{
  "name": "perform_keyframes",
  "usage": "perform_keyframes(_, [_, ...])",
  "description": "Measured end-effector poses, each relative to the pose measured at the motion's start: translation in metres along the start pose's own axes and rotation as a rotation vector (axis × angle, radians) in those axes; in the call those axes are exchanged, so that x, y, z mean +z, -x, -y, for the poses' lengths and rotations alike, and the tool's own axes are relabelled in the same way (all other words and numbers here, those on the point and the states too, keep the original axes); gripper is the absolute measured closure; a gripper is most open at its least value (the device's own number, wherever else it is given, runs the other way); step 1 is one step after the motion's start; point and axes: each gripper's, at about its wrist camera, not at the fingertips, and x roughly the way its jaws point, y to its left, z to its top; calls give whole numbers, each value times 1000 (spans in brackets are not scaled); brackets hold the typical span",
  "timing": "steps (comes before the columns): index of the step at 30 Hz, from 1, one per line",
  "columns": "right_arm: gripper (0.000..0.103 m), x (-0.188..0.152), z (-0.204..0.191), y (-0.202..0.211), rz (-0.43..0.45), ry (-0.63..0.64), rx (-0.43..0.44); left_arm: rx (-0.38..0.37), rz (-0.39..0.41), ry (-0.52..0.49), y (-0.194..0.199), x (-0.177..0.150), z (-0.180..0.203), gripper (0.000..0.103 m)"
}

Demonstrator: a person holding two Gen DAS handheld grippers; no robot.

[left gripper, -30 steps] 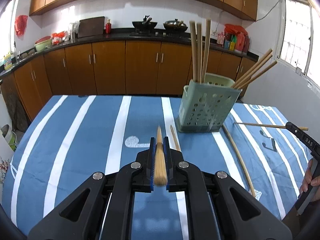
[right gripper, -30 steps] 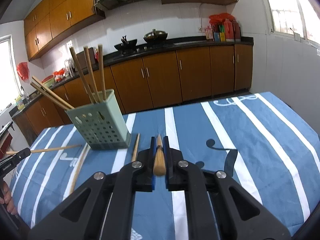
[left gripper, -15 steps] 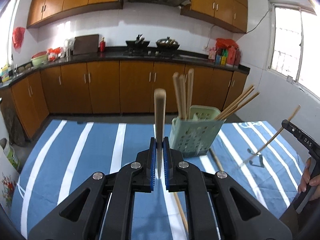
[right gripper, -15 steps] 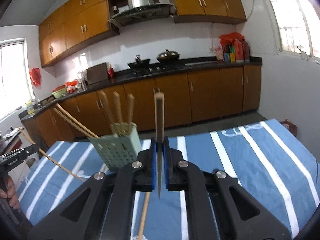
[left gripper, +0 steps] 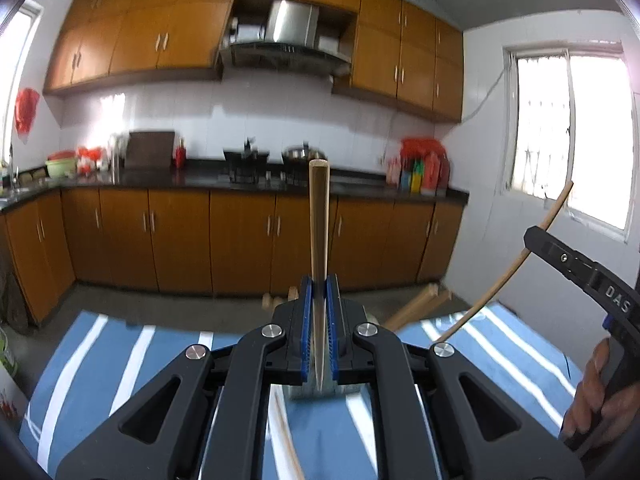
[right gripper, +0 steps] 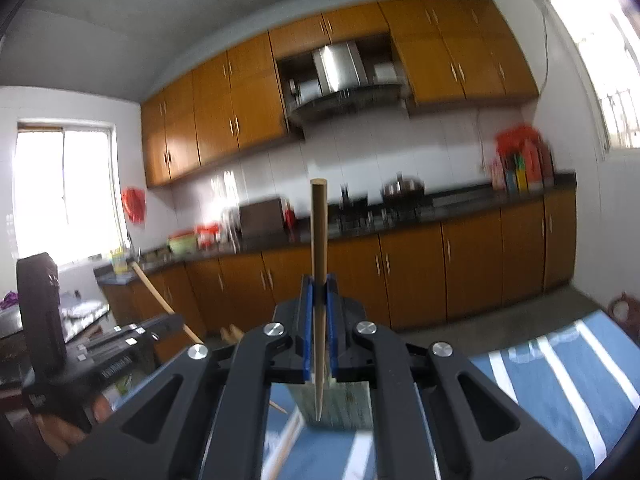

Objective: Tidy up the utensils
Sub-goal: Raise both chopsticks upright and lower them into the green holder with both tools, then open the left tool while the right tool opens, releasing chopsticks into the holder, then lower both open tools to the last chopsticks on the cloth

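Note:
In the left wrist view my left gripper [left gripper: 319, 286] is shut on a wooden chopstick [left gripper: 319, 220] that stands upright, thick end up. The green perforated holder [left gripper: 304, 393] is almost hidden behind the jaws, with chopstick ends [left gripper: 416, 305] poking out beside them. In the right wrist view my right gripper [right gripper: 319, 286] is shut on a second upright chopstick [right gripper: 319, 236] above the holder [right gripper: 344, 404]. Each gripper also shows in the other's view: the right gripper [left gripper: 580, 266] with its chopstick [left gripper: 500, 280], and the left gripper [right gripper: 120, 346] with its chopstick [right gripper: 158, 298].
The blue striped tablecloth [left gripper: 100, 360] [right gripper: 560, 380] lies below. A loose chopstick [left gripper: 286, 440] [right gripper: 286, 446] lies on it near the holder. A hand [left gripper: 592, 404] holds the right gripper's handle. Brown cabinets [left gripper: 240, 240] and a counter line the far wall. A dark upright object [right gripper: 40, 300] stands at the left.
Both grippers rose and tilted up toward level. The held chopsticks swung from pointing forward to standing upright. The holder dropped in the views and is now mostly behind the jaws.

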Motion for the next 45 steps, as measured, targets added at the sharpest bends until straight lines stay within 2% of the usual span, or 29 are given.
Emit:
perform_keyframes(4, [96,15,-4,-21,76,7,-29,32,67,44,-17,21,1,96])
perform_keyframes(8, [96,10,5,-63,49,5,-80,54,89,75,-44,26,-4,96])
perform_keyframes(14, [96,-16,13,-110,-47,29,-121,78,46,62,-81,7,-3,96])
perform_keyframes(21, [94,-36,15,-126,-104,37,-124,56,-22,102,-93,-7,-12,96])
perform_keyframes(25, [78,-38,17,-123,-102,28,-120,58,-32,115,-90,-7,-16,95])
perform_keyframes(27, [77,-38,15,-118,-94,34,-121,63,-27,112,-86,-6,-16,93])
perform_keyframes(31, [74,-33,13,-104,-78,33,-121,79,-5,114,-75,-3,-15,71])
perform_keyframes(36, [70,-29,14,-74,-53,34,-133,86,15,116,-56,3,-14,71])
perform_keyframes(40, [67,-39,24,-47,-68,27,-161,104,13,104,-31,-1,-17,71])
perform_keyframes(43, [67,-61,36,-29,-119,21,-200,130,-16,91,-15,-19,-23,71])
perform_keyframes(45, [67,-84,47,-22,-184,18,-233,156,-51,83,-10,-35,-28,71])
